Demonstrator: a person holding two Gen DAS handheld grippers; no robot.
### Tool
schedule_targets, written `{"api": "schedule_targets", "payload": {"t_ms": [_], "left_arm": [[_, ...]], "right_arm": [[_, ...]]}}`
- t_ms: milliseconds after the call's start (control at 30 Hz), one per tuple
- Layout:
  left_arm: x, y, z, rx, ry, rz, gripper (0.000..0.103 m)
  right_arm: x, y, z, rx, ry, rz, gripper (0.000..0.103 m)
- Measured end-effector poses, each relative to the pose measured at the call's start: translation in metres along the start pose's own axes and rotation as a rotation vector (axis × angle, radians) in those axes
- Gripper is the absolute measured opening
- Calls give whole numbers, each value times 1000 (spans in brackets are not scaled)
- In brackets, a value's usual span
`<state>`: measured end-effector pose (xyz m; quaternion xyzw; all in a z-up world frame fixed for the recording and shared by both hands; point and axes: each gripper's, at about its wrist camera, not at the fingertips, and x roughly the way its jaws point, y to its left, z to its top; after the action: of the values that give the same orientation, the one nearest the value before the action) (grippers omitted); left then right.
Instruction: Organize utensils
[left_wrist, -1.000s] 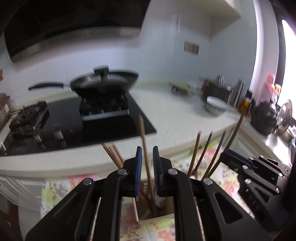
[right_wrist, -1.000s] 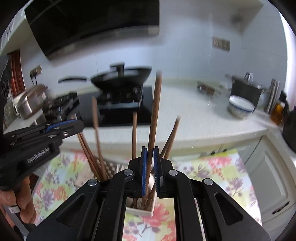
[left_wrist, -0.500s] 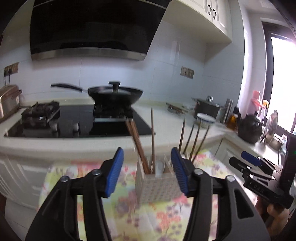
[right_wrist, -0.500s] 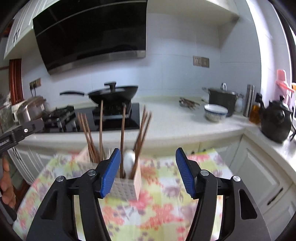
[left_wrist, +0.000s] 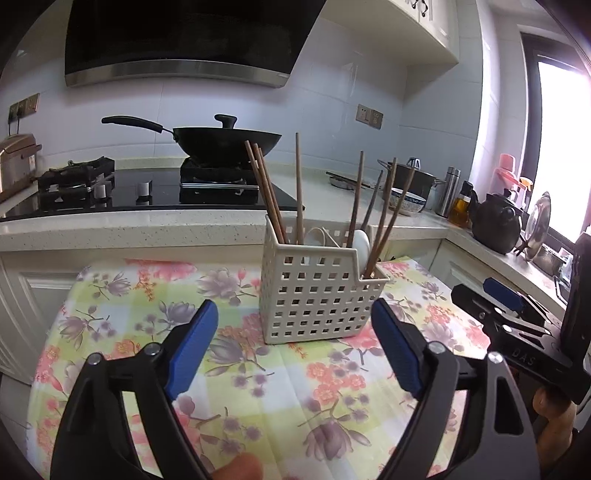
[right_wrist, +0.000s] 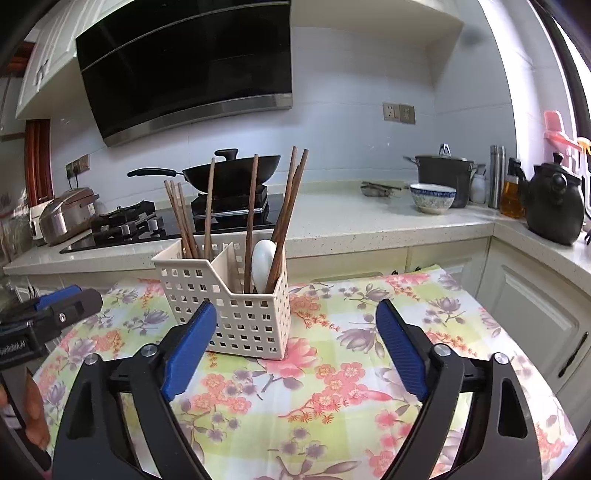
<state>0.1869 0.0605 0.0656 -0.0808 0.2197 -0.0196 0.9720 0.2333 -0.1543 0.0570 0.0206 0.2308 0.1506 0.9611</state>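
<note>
The basket (left_wrist: 317, 291) stands on the floral cloth (left_wrist: 155, 306) ahead of the left hand-held gripper (left_wrist: 295, 350), whose blue pads are spread wide with nothing between them; the basket lies beyond the fingertips, not touching them. From the right wrist view the right hand-held gripper (right_wrist: 291, 350) is likewise wide apart and empty, with the basket (right_wrist: 236, 314) just past its left pad and a little to the left of centre. Bare cloth (right_wrist: 369, 332) lies to the basket's right and in front of it; the counter (right_wrist: 369, 221) edge runs behind. The basket is cream plastic with square holes and a divider. One compartment holds brown chopsticks (right_wrist: 184, 218); the other holds more chopsticks (right_wrist: 288, 206) and a white spoon (right_wrist: 263, 258), all leaning upright. A wok (left_wrist: 225, 142) sits on the stove behind.
</note>
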Motion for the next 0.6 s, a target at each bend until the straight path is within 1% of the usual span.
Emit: {"api": "schedule_targets", "payload": {"t_ms": [100,267,600], "left_arm": [[5,0,2,19,-3,3,90],[15,5,5,17,5,-6,91],[21,7,7,37,10,-19,92]], "right_arm": [[6,1,2,8,34,20,84],[14,5,4,14,49,30,84],[20,10,6,20,41,54,84]]}}
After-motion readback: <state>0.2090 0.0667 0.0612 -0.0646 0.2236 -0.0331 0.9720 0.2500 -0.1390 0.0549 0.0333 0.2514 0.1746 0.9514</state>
